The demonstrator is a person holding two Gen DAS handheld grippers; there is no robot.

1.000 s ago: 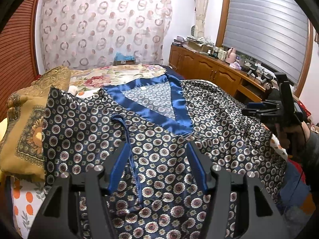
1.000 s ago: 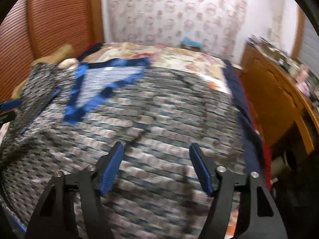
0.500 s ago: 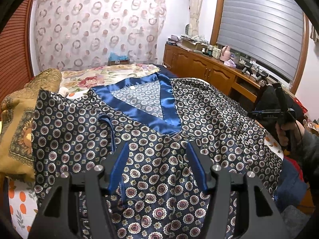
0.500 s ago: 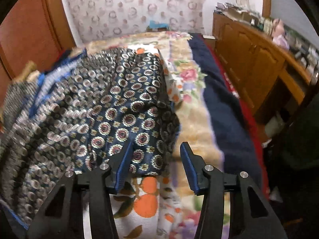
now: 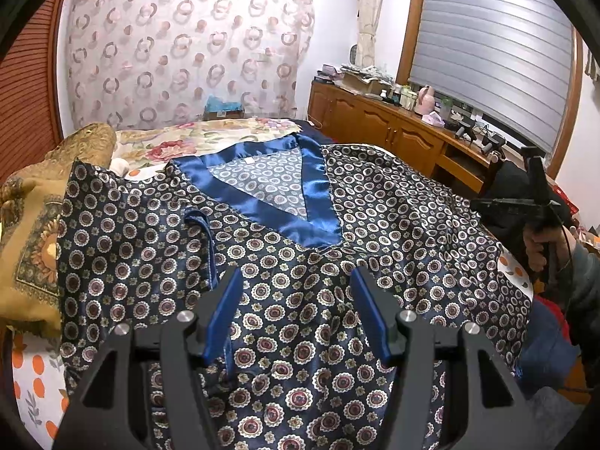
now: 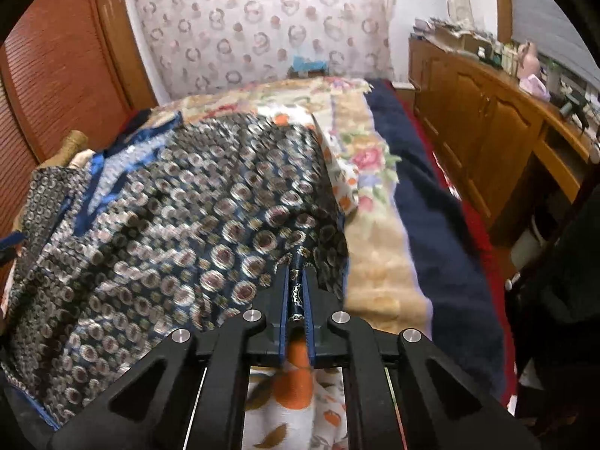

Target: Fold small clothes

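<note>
A dark blue satin top (image 5: 300,262) with a ring-and-flower print and a shiny blue V-neck band lies spread flat on the bed. My left gripper (image 5: 296,311) hovers over its lower middle, jaws apart and nothing pinched between them. In the right wrist view the same top (image 6: 187,243) fills the left half, slightly blurred. My right gripper (image 6: 296,273) is shut on the top's right-hand edge, a fold of printed cloth squeezed between its blue pads. A person's hand (image 5: 540,247) holding that gripper shows at the far right of the left wrist view.
The bed carries a floral cover (image 6: 371,172) and a white sheet with orange fruit (image 6: 296,386). A dark blue blanket (image 6: 442,232) runs along its right side. A mustard cushion (image 5: 33,232) sits left of the top. A wooden cabinet (image 5: 393,138) with clutter stands to the right.
My right gripper swung from over the top's middle to its right edge and closed on the cloth. The left gripper stayed open over the top.
</note>
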